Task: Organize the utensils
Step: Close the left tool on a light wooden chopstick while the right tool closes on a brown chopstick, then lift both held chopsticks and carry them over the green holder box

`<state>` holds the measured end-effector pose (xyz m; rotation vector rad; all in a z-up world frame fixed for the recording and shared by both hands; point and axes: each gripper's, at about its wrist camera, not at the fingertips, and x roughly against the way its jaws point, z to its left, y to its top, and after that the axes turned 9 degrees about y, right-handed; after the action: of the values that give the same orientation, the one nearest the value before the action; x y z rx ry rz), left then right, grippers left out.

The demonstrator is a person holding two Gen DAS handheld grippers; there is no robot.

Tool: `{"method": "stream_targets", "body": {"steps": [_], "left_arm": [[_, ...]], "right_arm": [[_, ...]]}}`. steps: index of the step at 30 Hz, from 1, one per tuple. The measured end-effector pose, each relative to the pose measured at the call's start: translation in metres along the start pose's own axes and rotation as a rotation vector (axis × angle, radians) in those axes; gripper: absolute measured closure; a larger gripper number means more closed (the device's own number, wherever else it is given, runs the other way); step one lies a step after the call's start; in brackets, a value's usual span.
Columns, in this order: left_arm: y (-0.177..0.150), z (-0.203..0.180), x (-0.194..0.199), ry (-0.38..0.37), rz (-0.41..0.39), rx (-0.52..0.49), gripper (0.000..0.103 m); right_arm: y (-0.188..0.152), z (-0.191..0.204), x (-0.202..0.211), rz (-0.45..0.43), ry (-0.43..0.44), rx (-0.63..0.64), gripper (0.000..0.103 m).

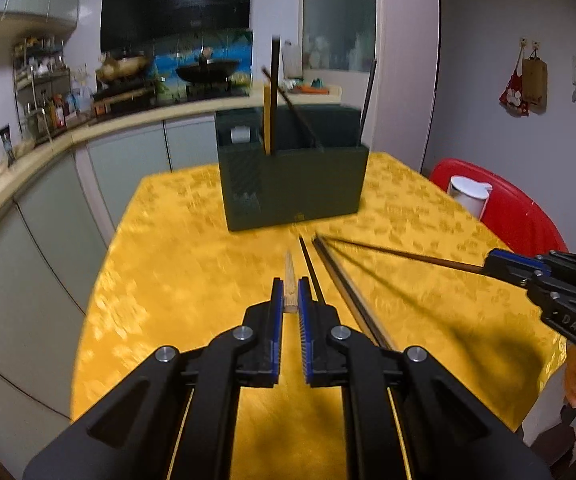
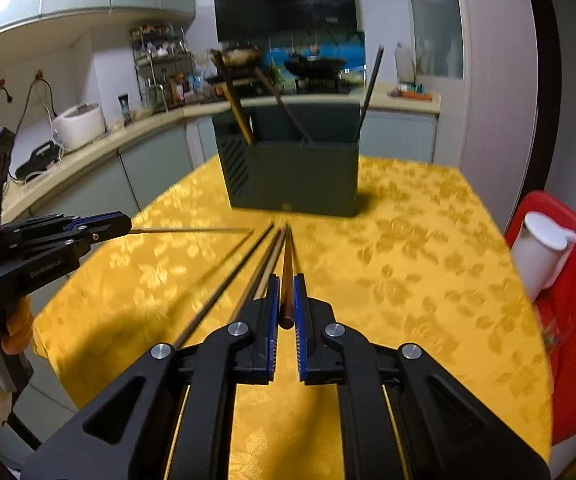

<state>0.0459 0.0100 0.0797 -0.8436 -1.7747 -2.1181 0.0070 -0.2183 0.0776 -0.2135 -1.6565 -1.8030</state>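
Chopsticks already stand in the green holder [image 1: 294, 184] at the table's far edge; I count three loose ones [image 2: 224, 288] left on the yellow cloth. My left gripper [image 1: 290, 294] clamps a pale chopstick [image 1: 289, 276], my right gripper [image 2: 286, 300] a brown chopstick [image 2: 287, 268], both pointing toward the holder.

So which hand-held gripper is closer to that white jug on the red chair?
Right. The right hand-held gripper hovers on the white jug's side of the table; the left hand-held gripper is beyond it, farther away.
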Motion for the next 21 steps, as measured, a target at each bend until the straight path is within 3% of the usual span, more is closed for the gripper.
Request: {"method": "stream_targets", "body": {"steps": [12,21], "left_arm": [[0.054,0.006,0.014,-0.014,-0.051,-0.01,0.096],[0.081,0.011,0.007,-0.039,-0.023,-0.017,0.096]], "right_arm": [[0.061,-0.003,0.034,-0.123,0.023,0.035,0.095],[0.108,-0.01,0.027,-0.093,0.1,0.005,0.095]]}}
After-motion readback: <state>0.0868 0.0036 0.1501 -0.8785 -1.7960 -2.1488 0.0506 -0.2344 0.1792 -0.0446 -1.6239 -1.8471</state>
